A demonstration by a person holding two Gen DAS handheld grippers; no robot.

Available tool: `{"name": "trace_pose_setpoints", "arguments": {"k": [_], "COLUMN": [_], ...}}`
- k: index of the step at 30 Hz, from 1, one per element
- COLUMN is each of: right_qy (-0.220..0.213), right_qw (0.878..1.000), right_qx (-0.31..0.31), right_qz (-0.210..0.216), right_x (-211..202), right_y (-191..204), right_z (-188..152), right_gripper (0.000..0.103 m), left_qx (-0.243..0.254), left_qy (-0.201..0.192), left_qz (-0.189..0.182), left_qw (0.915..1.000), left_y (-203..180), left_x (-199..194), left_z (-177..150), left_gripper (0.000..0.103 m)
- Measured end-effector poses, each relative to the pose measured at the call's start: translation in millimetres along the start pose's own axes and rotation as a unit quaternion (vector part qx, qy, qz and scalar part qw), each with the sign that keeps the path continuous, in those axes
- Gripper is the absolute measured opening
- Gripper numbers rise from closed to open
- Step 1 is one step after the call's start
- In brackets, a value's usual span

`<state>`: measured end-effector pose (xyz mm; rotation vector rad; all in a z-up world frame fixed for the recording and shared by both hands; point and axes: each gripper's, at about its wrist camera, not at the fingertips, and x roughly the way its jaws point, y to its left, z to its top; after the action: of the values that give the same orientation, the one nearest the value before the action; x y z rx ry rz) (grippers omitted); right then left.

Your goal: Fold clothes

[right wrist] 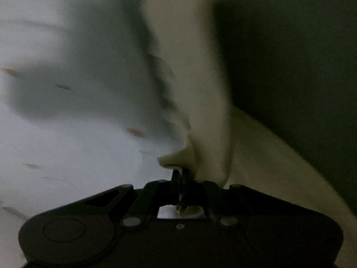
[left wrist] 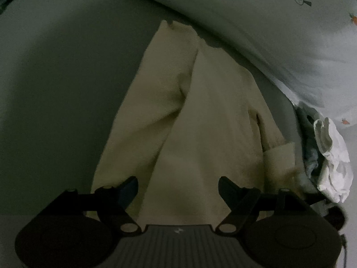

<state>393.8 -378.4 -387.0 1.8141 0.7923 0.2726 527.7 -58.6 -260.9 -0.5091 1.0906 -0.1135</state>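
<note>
Left wrist view: the left gripper (left wrist: pixel 177 186) hangs released, jaws wide apart, over a cream garment (left wrist: pixel 200 120) spread on the dark bed (left wrist: pixel 55 93); a white cloth (left wrist: pixel 332 156) lies bunched at the bed's right edge. Right wrist view, blurred: the right gripper (right wrist: pixel 179 175) is clenched on the garment's lifted edge.

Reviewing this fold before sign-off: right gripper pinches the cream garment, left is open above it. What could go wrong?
1. The right gripper holds only a thin edge of the cream garment; it may slip out.
2. The left gripper pins nothing, so the garment could drag towards the white cloth.
</note>
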Motion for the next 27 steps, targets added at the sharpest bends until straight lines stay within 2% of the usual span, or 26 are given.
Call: {"name": "trace_pose_setpoints", "arguments": {"k": [1,2,3,5,7,9,11,13,15,16,17,18,20,21,23,24,25,26,27], "right_qy": [0.004,0.006,0.006,0.003,-0.013,-0.034,-0.056,-0.096,-0.135,-0.152,-0.166,-0.178,-0.196,-0.209,-0.223,-0.228,-0.229,-0.227,-0.226], "right_qw": [0.999,0.999,0.999,0.999,0.999,0.998,0.997,0.995,0.985,0.974,0.958,0.936,0.884,0.85,0.793,0.768,0.753,0.746,0.746], "right_qx": [0.008,0.02,0.026,0.041,0.045,0.041,0.04,0.006,-0.089,-0.141,-0.198,-0.254,-0.352,-0.397,-0.465,-0.486,-0.497,-0.501,-0.498], "right_qz": [-0.033,-0.05,-0.039,-0.016,0.005,0.015,0.027,0.007,-0.051,-0.085,-0.125,-0.164,-0.237,-0.277,-0.325,-0.349,-0.365,-0.375,-0.379], "right_x": [5,6,6,1,-6,-16,-28,-44,-59,-65,-68,-71,-70,-67,-61,-59,-62,-69,-66], "right_y": [-8,-14,-16,-14,-7,-1,3,14,36,47,58,69,85,91,94,94,94,90,85], "right_z": [-3,-4,-5,-5,-3,0,2,3,1,-1,-5,-9,-21,-28,-39,-41,-38,-32,-33], "right_gripper": [0.01,0.009,0.013,0.041,0.051,0.054,0.065,0.076,0.079,0.084,0.088,0.089,0.1,0.101,0.101,0.101,0.101,0.101,0.101], "left_qx": [0.006,0.013,0.019,0.032,0.038,0.043,0.056,0.074,0.098,0.112,0.126,0.139,0.162,0.172,0.191,0.2,0.21,0.218,0.224], "left_qy": [-0.003,-0.006,-0.008,-0.015,-0.02,-0.021,-0.018,-0.011,-0.001,0.003,0.007,0.011,0.018,0.02,0.021,0.022,0.021,0.019,0.018], "left_qz": [0.004,0.008,0.012,0.015,0.009,-0.003,-0.017,-0.027,-0.03,-0.031,-0.03,-0.03,-0.028,-0.025,-0.017,-0.013,-0.009,-0.006,-0.005], "left_qw": [1.0,0.9999,0.9997,0.9993,0.999,0.9989,0.9981,0.9968,0.9947,0.9932,0.9916,0.9897,0.9862,0.9846,0.9812,0.9794,0.9775,0.9758,0.9744], "left_y": [-1,-3,-4,-8,-13,-18,-26,-36,-47,-53,-58,-64,-73,-76,-82,-85,-87,-89,-90], "left_x": [-2,-4,-5,-10,-14,-17,-17,-14,-8,-4,0,5,14,19,28,32,36,40,43], "left_z": [0,-1,-1,-2,-3,-3,-4,-6,-9,-11,-14,-16,-20,-21,-24,-25,-26,-27,-28], "left_gripper": [0.08,0.08,0.08,0.08,0.08,0.08,0.08,0.08,0.08,0.08,0.079,0.078,0.078,0.078,0.075,0.071,0.069,0.064,0.058]}}
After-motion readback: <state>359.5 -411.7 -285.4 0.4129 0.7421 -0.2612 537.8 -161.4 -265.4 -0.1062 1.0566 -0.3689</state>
